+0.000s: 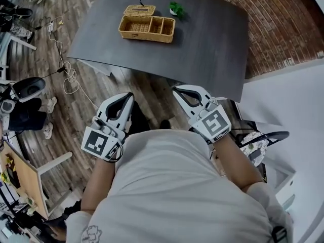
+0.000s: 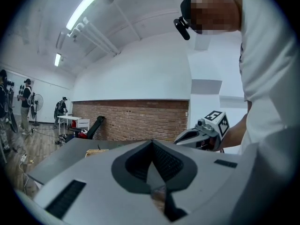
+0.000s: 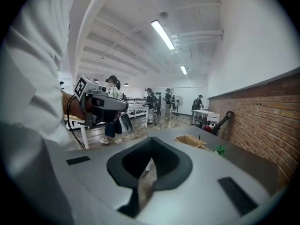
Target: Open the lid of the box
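Well short of the dark grey tabletop, left gripper & right gripper are both closed, holding nothing. Tan woven wicker box sits far ahead. Best approach: step in, open one gripper, pinch lid edge gently.

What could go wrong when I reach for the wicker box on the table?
The green plant stands close beside the wicker box; a wide reach could knock it over. The box looks light, so pulling at its lid might drag it across the table. The left tongs and right tongs are shut; they may push the lid.
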The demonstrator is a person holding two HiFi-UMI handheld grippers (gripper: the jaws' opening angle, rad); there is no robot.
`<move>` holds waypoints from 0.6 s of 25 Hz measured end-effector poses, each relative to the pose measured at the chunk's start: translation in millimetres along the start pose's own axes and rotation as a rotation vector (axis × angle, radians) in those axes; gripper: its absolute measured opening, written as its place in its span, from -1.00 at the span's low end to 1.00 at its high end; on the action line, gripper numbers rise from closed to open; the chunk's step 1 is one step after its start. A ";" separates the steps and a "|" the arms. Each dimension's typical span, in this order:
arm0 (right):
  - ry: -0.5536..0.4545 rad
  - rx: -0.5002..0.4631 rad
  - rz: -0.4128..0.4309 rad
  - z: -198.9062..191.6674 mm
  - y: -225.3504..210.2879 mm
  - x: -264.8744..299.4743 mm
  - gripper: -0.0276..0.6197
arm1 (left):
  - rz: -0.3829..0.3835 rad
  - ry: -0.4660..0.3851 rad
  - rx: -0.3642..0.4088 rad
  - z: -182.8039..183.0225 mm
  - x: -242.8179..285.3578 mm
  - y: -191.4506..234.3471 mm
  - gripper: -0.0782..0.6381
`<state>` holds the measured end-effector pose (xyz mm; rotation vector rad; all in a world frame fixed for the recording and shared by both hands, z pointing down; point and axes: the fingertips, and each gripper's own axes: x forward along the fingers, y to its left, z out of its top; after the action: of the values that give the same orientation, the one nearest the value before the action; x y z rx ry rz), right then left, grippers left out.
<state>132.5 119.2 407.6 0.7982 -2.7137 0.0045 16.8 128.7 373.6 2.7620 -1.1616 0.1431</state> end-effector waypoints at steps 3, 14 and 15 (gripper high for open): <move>-0.014 0.000 0.007 2.4 10.8 -12.9 -0.90 | 0.004 0.012 0.006 -1.7 -12.3 -15.9 -0.75; -0.054 0.003 -0.005 16.4 53.2 -26.2 -0.90 | 0.024 -0.004 0.009 2.1 -55.1 -30.1 -0.75; -0.056 -0.001 -0.008 18.1 56.6 -25.2 -0.90 | 0.023 -0.007 0.008 1.7 -58.8 -28.9 -0.75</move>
<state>117.3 178.7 387.7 0.8204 -2.7628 -0.0205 -3.5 189.8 360.9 2.7583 -1.1980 0.1407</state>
